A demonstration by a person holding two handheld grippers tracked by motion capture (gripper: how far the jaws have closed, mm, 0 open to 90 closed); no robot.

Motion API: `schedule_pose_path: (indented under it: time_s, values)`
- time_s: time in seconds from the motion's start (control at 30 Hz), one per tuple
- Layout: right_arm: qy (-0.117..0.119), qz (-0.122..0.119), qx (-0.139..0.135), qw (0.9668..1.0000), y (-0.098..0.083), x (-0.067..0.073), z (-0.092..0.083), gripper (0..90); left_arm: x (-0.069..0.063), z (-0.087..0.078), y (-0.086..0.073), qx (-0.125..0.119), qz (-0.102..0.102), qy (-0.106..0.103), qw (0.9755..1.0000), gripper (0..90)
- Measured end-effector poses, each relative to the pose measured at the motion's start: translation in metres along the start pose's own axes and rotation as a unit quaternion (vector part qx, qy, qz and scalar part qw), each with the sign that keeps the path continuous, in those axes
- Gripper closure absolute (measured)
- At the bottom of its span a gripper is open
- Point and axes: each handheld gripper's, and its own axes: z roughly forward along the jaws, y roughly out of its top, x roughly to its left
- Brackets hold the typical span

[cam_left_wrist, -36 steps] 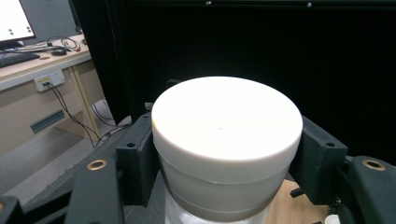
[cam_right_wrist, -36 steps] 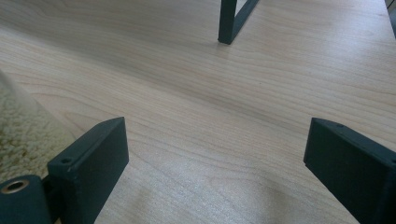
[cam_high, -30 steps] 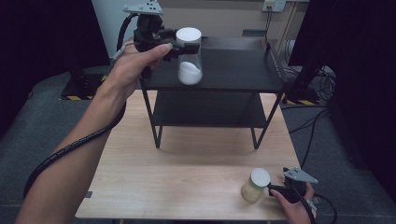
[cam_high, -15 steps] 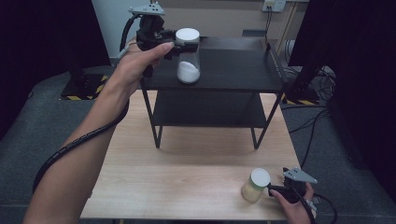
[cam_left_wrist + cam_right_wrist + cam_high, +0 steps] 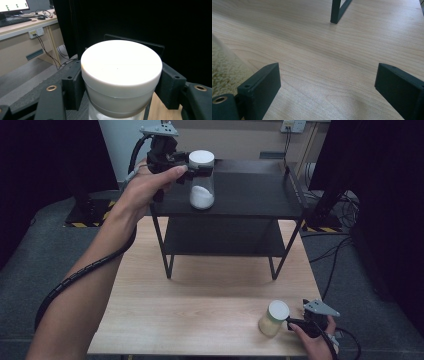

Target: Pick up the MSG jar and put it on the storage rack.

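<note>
Two lidded jars, one on the shelf, one on the table.
Clear jar (image 5: 202, 185) with white lid, white powder inside, upright on black shelf (image 5: 250, 195) top, far left; yellowish-filled jar (image 5: 273, 318) upright on table (image 5: 200, 310), near right.

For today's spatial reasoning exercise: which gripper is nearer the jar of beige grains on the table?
Right. The right gripper sits open just beside the beige-grain jar; the left gripper is far off, clamping the white-powder jar on the shelf.

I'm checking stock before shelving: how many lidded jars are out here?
2. One jar of white powder stands on the black shelf's top, clamped by the left gripper; one yellowish jar stands on the table beside the open right gripper.
</note>
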Motion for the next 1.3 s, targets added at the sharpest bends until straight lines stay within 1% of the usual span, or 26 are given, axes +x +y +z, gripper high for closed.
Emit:
schedule_pose_path:
  time_s: [0.2, 0.33, 0.47, 0.5, 0.57, 0.6, 0.67, 0.73, 0.77, 0.8, 0.87, 0.97, 1.07, 1.2, 1.3]
  values:
    - [0.000, 0.000, 0.002, 1.0000, 0.000, 0.001, 0.001, 6.9, -0.001, 0.000, 0.000, 0.000, 0.006, 0.000, 1.0000, 32.2]
    - [0.000, 0.000, 0.002, 1.0000, 0.000, 0.001, 0.001, 6.9, 0.000, 0.000, -0.001, -0.002, 0.002, -0.001, 1.0000, 32.1]
    - [0.000, 0.000, 0.002, 1.0000, 0.000, 0.001, 0.001, 6.9, -0.001, 0.001, 0.001, 0.001, 0.004, 0.001, 1.0000, 31.1]
    - [0.000, 0.001, 0.002, 1.0000, 0.000, 0.001, 0.000, 6.9, -0.001, 0.001, 0.002, 0.002, 0.005, 0.003, 1.0000, 29.7]
    - [0.000, 0.000, 0.001, 1.0000, 0.000, 0.001, 0.000, 6.8, 0.000, 0.001, 0.002, 0.000, 0.008, 0.001, 1.0000, 21.9]
    - [-0.001, 0.000, 0.001, 1.0000, 0.000, 0.001, 0.000, 6.8, -0.001, 0.001, 0.003, -0.001, 0.007, 0.003, 1.0000, 17.5]
    - [-0.002, -0.001, -0.001, 1.0000, 0.000, 0.001, -0.001, 6.7, -0.001, 0.001, 0.004, 0.002, 0.008, 0.002, 1.0000, 12.1]
    - [-0.002, 0.000, -0.002, 1.0000, 0.000, 0.000, -0.001, 6.7, -0.007, 0.001, 0.006, 0.013, 0.015, 0.019, 0.9996, 7.5]
    - [-0.002, 0.000, -0.002, 1.0000, 0.000, 0.000, -0.002, 6.6, -0.009, 0.000, 0.006, 0.016, 0.018, 0.023, 0.9995, 6.0]
    - [-0.002, 0.000, -0.002, 1.0000, 0.000, 0.000, -0.002, 6.6, -0.010, -0.002, 0.004, 0.014, 0.016, 0.024, 0.9995, 5.4]
    - [-0.001, 0.000, -0.003, 1.0000, 0.000, 0.000, -0.002, 6.5, -0.014, -0.006, 0.003, 0.011, 0.016, 0.032, 0.9993, 4.2]
    - [-0.001, 0.000, -0.005, 1.0000, 0.000, 0.000, -0.003, 6.6, -0.019, -0.017, 0.002, 0.012, 0.011, 0.043, 0.9989, 2.7]
    - [-0.001, -0.001, -0.007, 1.0000, 0.001, 0.001, -0.003, 6.5, -0.024, -0.032, -0.004, -0.003, 0.009, 0.046, 0.9989, 2.7]
    - [-0.001, 0.000, -0.007, 1.0000, 0.000, 0.000, -0.003, 6.5, -0.039, -0.055, -0.012, -0.014, 0.016, 0.057, 0.9981, 2.6]
    - [-0.002, -0.002, -0.007, 1.0000, 0.001, 0.000, -0.003, 6.5, -0.053, -0.072, -0.024, -0.028, 0.013, 0.066, 0.9973, 2.6]
